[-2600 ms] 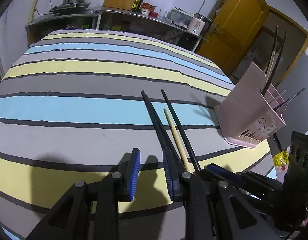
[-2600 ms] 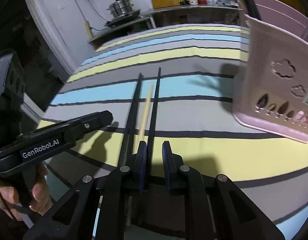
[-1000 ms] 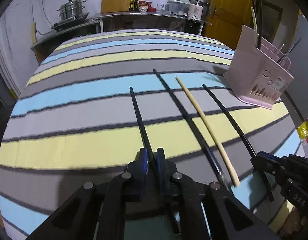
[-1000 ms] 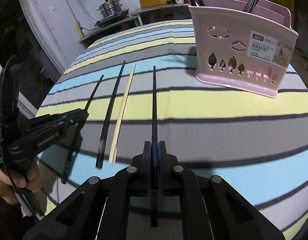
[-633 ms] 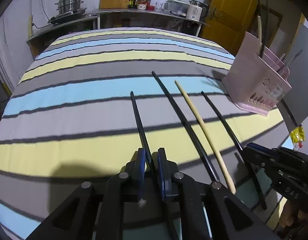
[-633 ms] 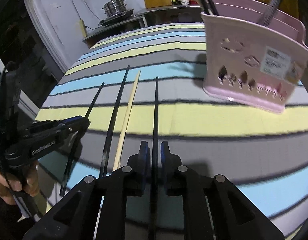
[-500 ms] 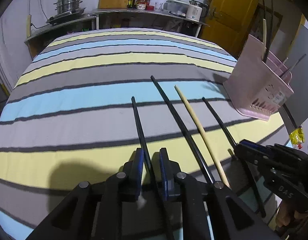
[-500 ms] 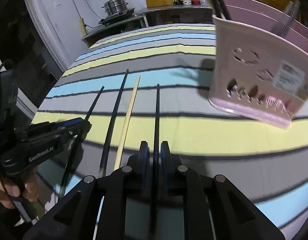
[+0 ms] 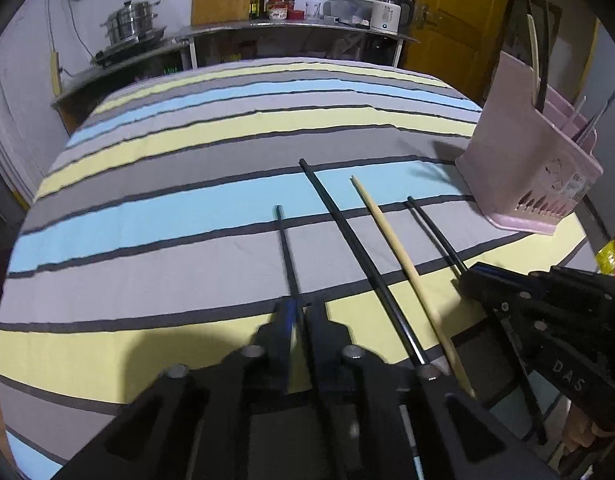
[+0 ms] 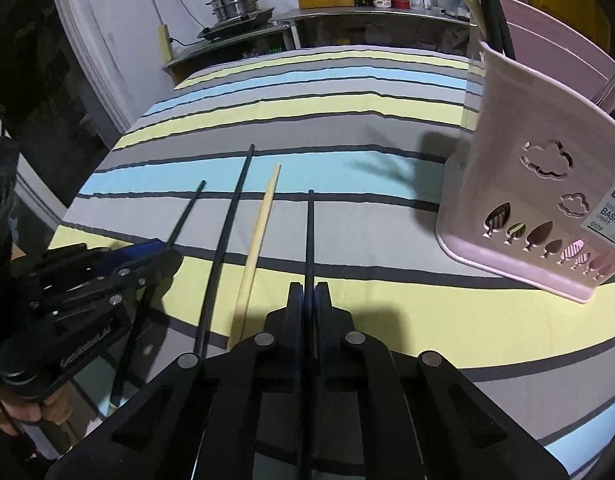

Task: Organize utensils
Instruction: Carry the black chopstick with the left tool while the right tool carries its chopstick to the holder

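We see four chopsticks fanned side by side on the striped tablecloth [image 9: 155,240]. Our left gripper [image 9: 298,314] pinches the leftmost black chopstick [image 9: 285,246] between its blue-padded jaws, its tip pointing away over the blue stripe. Our right gripper [image 10: 308,294] has its jaws pressed onto the rightmost black chopstick [image 10: 309,232], which also runs straight ahead. Between these two lie a longer black chopstick [image 10: 229,232] and, just beside it, a pale wooden chopstick [image 10: 261,224], both flat on the cloth and held by neither gripper. To the right stands the pink utensil basket [image 10: 547,208], upright on the table's edge, with cloud and leaf cutouts and a label; a cream chopstick and dark ones rise from it. Farther back, a steel counter [image 9: 291,30] carries bottles, a kettle and a stacked steamer pot [image 9: 127,26].
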Tool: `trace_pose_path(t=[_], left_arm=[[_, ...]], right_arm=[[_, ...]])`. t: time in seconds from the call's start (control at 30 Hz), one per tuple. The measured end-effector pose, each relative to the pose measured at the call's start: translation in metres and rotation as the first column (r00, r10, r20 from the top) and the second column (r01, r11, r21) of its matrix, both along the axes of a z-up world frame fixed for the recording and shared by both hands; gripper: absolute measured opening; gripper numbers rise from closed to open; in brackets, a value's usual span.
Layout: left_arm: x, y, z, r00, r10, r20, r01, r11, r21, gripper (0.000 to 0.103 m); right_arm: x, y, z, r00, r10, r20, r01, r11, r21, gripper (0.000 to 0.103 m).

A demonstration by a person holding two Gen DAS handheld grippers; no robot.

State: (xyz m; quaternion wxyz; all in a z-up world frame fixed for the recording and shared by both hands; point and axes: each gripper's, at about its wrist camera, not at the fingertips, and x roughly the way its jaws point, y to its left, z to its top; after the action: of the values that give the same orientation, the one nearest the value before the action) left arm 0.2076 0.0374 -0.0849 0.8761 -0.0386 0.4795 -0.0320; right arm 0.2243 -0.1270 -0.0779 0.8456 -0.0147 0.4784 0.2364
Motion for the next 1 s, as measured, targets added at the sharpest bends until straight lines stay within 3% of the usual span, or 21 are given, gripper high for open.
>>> trace_pose_path(t=[0.4, 0.67, 1.0], left_arm=[[-0.032, 0.004, 0.059, 0.993, -0.029, 0.118, 0.039, 0.995, -0.087, 0.005], [-0.058, 0.009, 0.112, 0.974, -0.044, 0.222, 0.076, 0.987, -0.139, 0.005], [-0.077, 0.006, 0.151, 0.955, -0.073, 0.287, 0.132, 0.972, -0.195, 0.005]], right_arm=[[-0.025, -0.011, 0.059, 0.994, -0.002, 0.105, -0.007, 0.996, 0.089, 0.005], [-0.046, -0.028, 0.097, 0.985, -0.034, 0.169, 0.010, 0.990, 0.138, 0.005], [-0.067, -0.042, 0.130, 0.972, -0.070, 0.224, 0.030, 0.984, 0.176, 0.005]])
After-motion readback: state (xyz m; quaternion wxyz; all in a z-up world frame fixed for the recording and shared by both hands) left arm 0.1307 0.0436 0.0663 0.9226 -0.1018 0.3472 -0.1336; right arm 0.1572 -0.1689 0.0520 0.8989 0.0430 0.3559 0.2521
